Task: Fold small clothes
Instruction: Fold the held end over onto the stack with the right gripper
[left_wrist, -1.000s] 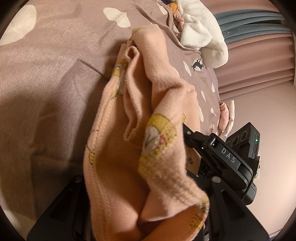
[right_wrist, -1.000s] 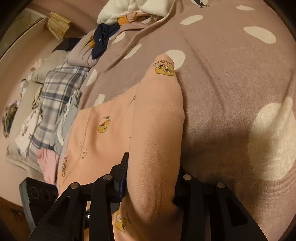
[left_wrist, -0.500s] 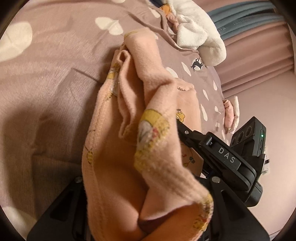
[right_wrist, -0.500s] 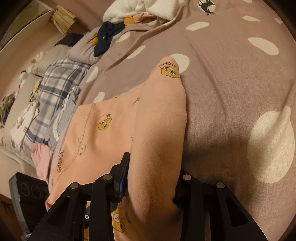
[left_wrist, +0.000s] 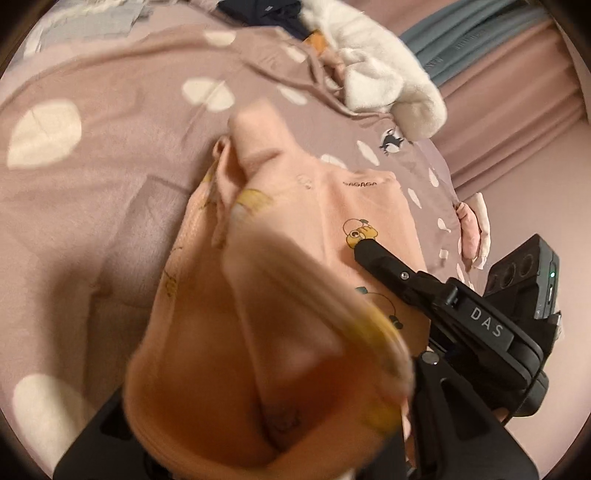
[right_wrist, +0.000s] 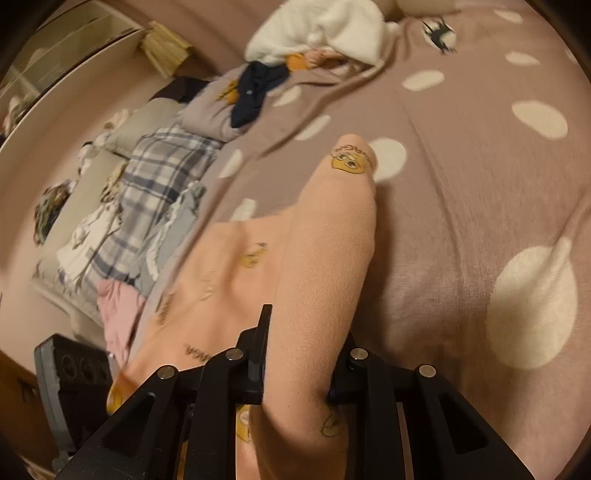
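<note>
A small peach garment (left_wrist: 295, 258) printed with yellow cartoon figures lies on a mauve bedspread with white spots (left_wrist: 92, 177). My left gripper (left_wrist: 273, 435) is shut on a bunched edge of it, and the cloth hides its fingertips. My right gripper (right_wrist: 299, 373) is shut on a folded edge of the same garment (right_wrist: 325, 258), which stretches away from it across the bed. The right gripper also shows in the left wrist view (left_wrist: 443, 302), at the garment's right side.
A white fluffy garment (left_wrist: 388, 74) and dark clothes (right_wrist: 255, 92) are piled at the far end of the bed. A plaid cloth (right_wrist: 155, 184) and a pink item (right_wrist: 118, 314) lie along the left. Curtains (left_wrist: 517, 92) hang beyond the bed.
Both grippers have carried the garment further over the bed while still gripping it. The cloth now spreads flatter between them, and more of its printed front shows.
</note>
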